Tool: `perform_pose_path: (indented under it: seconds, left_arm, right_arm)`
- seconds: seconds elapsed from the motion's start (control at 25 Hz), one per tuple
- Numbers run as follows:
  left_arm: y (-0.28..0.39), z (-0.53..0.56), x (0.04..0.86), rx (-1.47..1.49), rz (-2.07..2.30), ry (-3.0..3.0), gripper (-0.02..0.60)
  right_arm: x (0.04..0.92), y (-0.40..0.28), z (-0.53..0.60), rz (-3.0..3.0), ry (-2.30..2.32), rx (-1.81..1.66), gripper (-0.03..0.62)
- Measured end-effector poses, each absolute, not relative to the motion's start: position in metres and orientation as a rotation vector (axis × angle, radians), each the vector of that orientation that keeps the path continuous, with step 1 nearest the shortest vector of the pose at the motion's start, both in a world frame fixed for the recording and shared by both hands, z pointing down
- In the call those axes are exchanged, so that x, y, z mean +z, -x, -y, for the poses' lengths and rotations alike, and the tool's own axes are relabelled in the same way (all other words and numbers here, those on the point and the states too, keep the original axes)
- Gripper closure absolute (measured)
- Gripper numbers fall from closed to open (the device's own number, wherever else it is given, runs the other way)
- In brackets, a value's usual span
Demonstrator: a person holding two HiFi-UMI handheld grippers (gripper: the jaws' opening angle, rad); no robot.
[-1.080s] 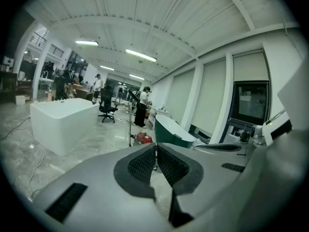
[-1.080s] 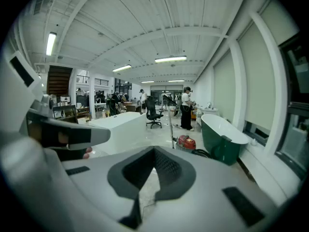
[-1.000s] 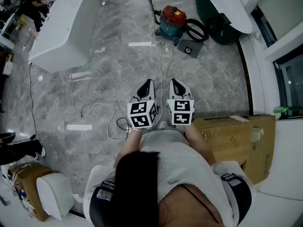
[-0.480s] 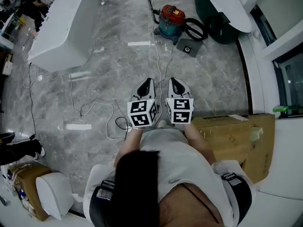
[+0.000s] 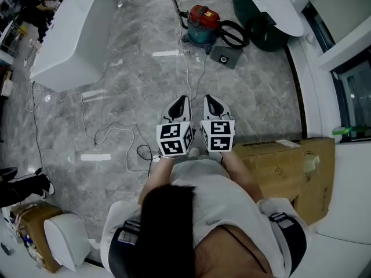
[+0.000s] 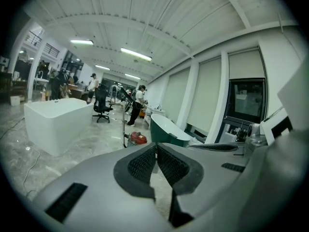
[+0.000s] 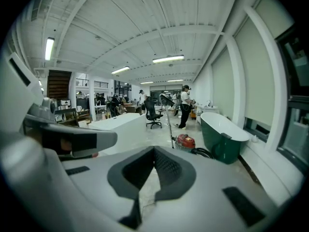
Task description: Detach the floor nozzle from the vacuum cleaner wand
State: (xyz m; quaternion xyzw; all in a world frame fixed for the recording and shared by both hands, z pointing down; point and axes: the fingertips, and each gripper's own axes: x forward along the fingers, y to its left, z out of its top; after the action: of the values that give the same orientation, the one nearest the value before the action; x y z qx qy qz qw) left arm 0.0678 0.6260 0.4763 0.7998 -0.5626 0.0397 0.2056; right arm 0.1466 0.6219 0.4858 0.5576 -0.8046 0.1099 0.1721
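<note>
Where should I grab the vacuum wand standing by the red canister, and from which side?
Grip the wand on its bare straight tube, above the red canister. It stands nearly upright and is thin, so jaws closing level across it should hold best. Come from your near side, since the hose and the green tub crowd its right.

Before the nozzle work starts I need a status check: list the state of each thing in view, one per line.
left gripper: shut, empty.
right gripper: shut, empty.
vacuum cleaner: upright on the floor, untouched.
hose: coiled beside the vacuum cleaner.
wand: standing up at the vacuum cleaner.
cardboard box: closed.
</note>
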Motion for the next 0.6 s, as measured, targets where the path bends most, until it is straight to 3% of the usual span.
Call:
perform_pose_path:
  seconds: [0.6]
  left_arm:
    - [-0.089,-0.623,0.484,0.174,1.549,-2.234,0.566]
  right_arm:
    - [0.487,-0.165,-0.613,2.312,-1.587,0.332,0.579]
